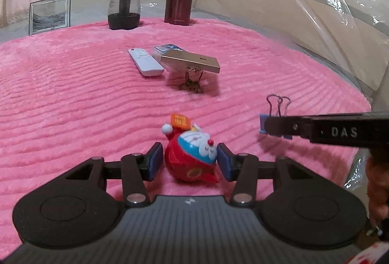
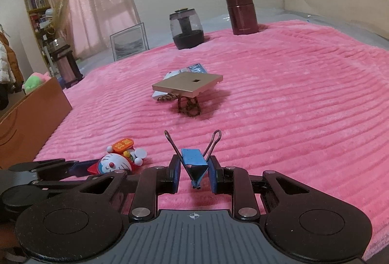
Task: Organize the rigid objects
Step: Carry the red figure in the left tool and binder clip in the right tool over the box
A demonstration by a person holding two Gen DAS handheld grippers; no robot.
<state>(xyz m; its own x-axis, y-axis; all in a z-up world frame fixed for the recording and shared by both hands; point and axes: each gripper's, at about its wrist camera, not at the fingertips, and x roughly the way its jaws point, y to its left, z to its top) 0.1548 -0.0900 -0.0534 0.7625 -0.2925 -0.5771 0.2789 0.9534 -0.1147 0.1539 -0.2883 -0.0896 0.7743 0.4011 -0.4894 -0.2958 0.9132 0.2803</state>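
Observation:
A red and blue Doraemon toy [image 1: 190,157] lies on the pink blanket [image 1: 73,106] between the pads of my left gripper [image 1: 189,162]. The pads sit close to its sides with small gaps, so the gripper is open around it. A blue binder clip [image 2: 193,165] stands between the pads of my right gripper [image 2: 194,173], which is open with the pads just beside the clip's wire handles. The clip [image 1: 263,123] and the right gripper's finger [image 1: 287,126] show at the right of the left wrist view. The toy [image 2: 116,163] shows at the left of the right wrist view.
Mid-blanket lie a white remote [image 1: 145,62], a blue-labelled box [image 1: 167,48] and a gold flat box [image 1: 190,61] resting on a dark wire stand [image 1: 193,81]. At the far edge stand a dark glass jar [image 1: 124,9], a maroon canister [image 1: 178,5] and a picture frame [image 1: 49,13]. A cardboard box [image 2: 29,118] is at the left.

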